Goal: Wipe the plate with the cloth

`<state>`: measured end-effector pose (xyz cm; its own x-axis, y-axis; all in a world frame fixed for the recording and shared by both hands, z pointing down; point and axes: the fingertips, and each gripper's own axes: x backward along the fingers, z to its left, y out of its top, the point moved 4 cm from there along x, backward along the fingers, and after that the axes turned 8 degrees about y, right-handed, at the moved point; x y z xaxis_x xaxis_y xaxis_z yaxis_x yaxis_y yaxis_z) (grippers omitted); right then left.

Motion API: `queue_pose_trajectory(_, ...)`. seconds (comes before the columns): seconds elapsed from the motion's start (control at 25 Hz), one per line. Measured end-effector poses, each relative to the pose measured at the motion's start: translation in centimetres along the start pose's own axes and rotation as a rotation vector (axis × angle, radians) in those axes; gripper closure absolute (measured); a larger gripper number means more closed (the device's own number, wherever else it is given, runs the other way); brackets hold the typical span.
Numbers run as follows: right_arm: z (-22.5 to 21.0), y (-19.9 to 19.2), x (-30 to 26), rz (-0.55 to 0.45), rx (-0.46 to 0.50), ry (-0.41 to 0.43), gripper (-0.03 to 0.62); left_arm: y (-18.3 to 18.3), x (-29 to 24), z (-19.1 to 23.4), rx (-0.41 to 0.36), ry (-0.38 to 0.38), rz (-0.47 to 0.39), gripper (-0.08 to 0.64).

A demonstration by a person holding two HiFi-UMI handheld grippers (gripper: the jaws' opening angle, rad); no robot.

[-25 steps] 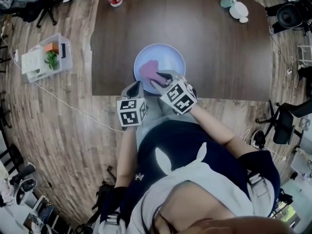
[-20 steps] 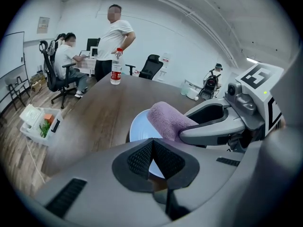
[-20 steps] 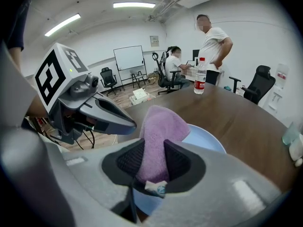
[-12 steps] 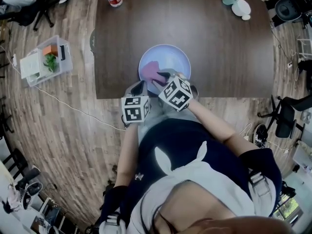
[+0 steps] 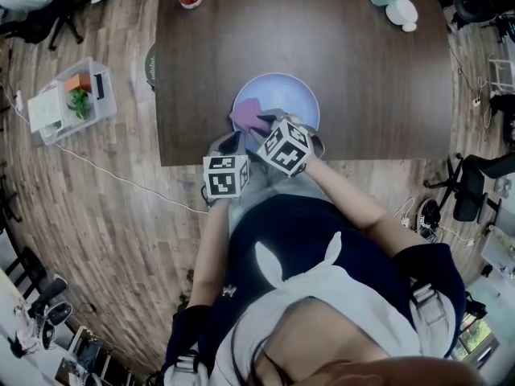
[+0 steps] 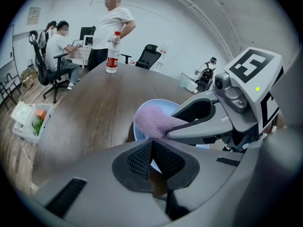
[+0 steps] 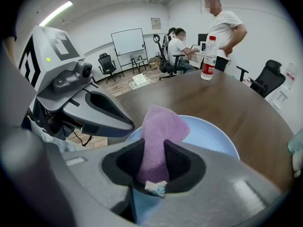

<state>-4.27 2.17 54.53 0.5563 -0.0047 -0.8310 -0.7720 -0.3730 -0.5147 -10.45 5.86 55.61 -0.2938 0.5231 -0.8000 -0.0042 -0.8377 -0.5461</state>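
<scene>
The right hand-held gripper (image 7: pixel 154 157) is clamped on one end of the cloth (image 7: pixel 161 129); the free end sticks out past its pads over the near-left part of the plate (image 7: pixel 210 138); held this way, the loose end can be pressed down and dragged across the plate, so wiping looks about to begin; whether the cloth already touches the plate cannot be told. The plate sits at the near edge of the surface (image 5: pixel 362 71), about midway along it, in easy reach of both hands. The left hand-held gripper (image 6: pixel 151 148) has its pads together on nothing; it points at the plate's near rim, just beside the right one, probably ready to steady the plate.
</scene>
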Motion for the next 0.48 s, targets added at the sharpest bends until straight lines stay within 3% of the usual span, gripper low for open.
queue_pose_trajectory(0.48,-1.3,0.4,-2.3,0.066,-0.034,0.042,0.472,0.1,-1.4,1.3,-0.02,-0.03,0.05,0.554)
